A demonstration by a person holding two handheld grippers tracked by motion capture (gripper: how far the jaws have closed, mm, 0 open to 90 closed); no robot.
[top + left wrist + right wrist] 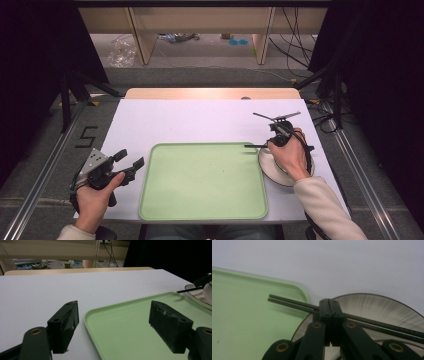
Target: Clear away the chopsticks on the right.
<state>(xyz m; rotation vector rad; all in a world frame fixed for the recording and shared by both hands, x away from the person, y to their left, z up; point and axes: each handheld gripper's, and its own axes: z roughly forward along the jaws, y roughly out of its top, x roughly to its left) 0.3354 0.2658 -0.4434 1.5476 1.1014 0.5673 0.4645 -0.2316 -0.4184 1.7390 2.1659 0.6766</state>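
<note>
Black chopsticks clamped in right tool

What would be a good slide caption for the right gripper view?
The right gripper, jaws shut on a pair of dark chopsticks, holds them over a plate beside the green tray.

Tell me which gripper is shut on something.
The right gripper: its jaws are clamped on a pair of dark chopsticks over the plate. The left gripper stands open at the tray's edge.

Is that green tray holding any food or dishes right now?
No, the green tray lies bare; the plate sits beside it on the table.
</note>
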